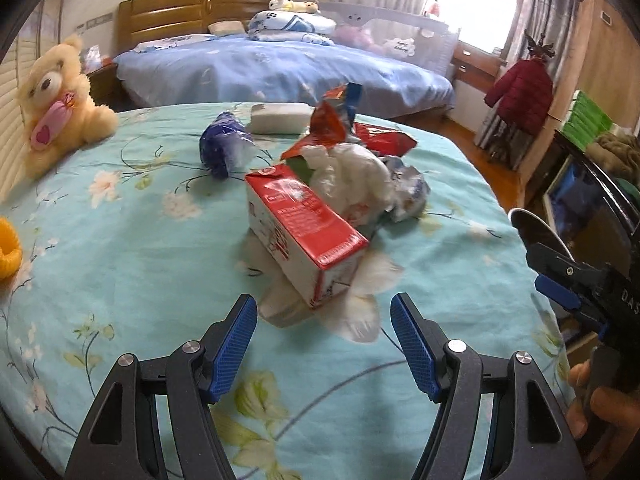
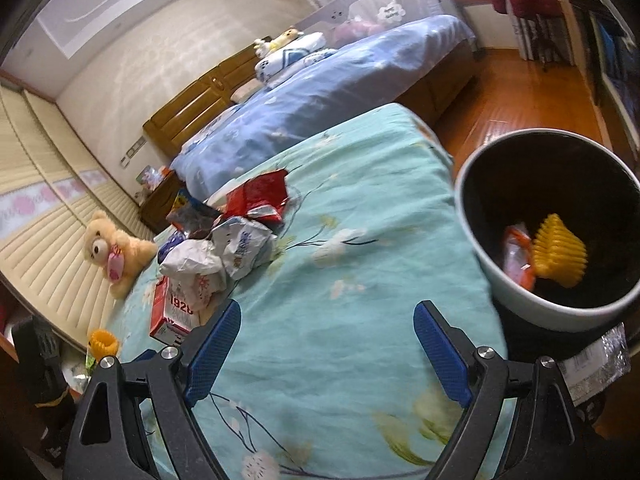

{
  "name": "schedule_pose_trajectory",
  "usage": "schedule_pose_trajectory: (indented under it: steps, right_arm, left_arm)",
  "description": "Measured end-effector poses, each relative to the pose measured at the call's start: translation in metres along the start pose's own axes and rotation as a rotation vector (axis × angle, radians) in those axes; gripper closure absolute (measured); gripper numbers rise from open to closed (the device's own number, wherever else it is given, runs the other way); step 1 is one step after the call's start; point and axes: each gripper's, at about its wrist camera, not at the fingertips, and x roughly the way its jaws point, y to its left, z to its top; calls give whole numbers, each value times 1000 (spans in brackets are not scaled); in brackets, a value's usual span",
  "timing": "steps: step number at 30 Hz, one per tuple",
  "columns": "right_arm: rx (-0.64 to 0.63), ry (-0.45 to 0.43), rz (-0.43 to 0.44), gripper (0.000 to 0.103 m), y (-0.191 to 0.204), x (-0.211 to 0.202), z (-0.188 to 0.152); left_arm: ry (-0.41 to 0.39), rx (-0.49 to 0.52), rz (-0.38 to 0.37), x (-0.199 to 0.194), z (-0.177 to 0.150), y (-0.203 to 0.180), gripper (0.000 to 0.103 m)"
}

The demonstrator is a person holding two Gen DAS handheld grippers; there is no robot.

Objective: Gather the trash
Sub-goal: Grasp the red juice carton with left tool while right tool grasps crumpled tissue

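We hold the left gripper [image 1: 324, 344] low over the near edge of the bed [image 1: 140, 240], whose cover is a turquoise sheet with a flower print; its blue-padded jaws stand apart with nothing between them. Just beyond its tips lies a red and white carton [image 1: 304, 236], resting on its side on a flat white wrapper [image 1: 360, 304], one end pointing back at us. Touching the carton's far side is the heap of trash: a crumpled white bag [image 1: 352, 180], a silvery wrapper [image 1: 408, 188] beside it, and red foil packets [image 1: 384, 138] behind. A blue and white crumpled bag [image 1: 224, 148] lies a little apart toward the left, with a white pack [image 1: 280, 118] beyond it near the far edge.

Our right gripper [image 2: 327, 344] hangs over the bare sheet near the right edge of the bed, jaws wide and empty. Just off that edge stands the bin [image 2: 476, 240], pale outside and dark inside, with a yellow ribbed piece [image 2: 560, 254] and an orange wrapper [image 2: 516, 252] at its bottom. In the left wrist view the right gripper appears at the right side, a hand [image 1: 600, 404] closed around its grip.

At the bed's left edge we see a yellow ring-shaped object [image 1: 8, 252], and farther along a cream teddy bear [image 1: 60, 100] sitting against the wall. Past the far edge stands a second bed [image 1: 280, 68] with blue bedding and a wooden headboard [image 1: 192, 12].
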Motion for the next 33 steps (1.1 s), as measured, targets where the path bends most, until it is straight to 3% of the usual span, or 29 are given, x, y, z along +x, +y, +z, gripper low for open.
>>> schedule_pose_trajectory:
  steps: [3, 12, 14, 18, 21, 27, 29, 31, 33]
  right_arm:
    - [-7, 11, 8, 13, 4, 8, 2]
    - [-34, 33, 34, 14, 20, 27, 7]
    - [-45, 41, 45, 14, 26, 31, 8]
    - [-75, 64, 72, 15, 43, 43, 5]
    - [-107, 77, 94, 21, 57, 52, 2]
    - [-164, 103, 130, 33, 88, 70, -2]
    - [-174, 110, 134, 35, 94, 76, -3]
    - [-180, 116, 140, 35, 101, 83, -3]
    - [-186, 121, 141, 35, 107, 89, -2]
  left_arm:
    - [0, 1, 14, 4, 7, -1, 29]
    - [9, 3, 85, 39, 25, 5, 32]
    - [-3, -1, 74, 39, 27, 13, 39]
    - [1, 23, 55, 37, 26, 29, 65]
    - [9, 22, 31, 33, 25, 46, 70]
    - [15, 20, -1, 25, 24, 76, 69]
    - [16, 14, -1, 23, 23, 78, 65]
    - [5, 12, 4, 22, 23, 80, 49]
    - [-10, 12, 19, 20, 24, 80, 44]
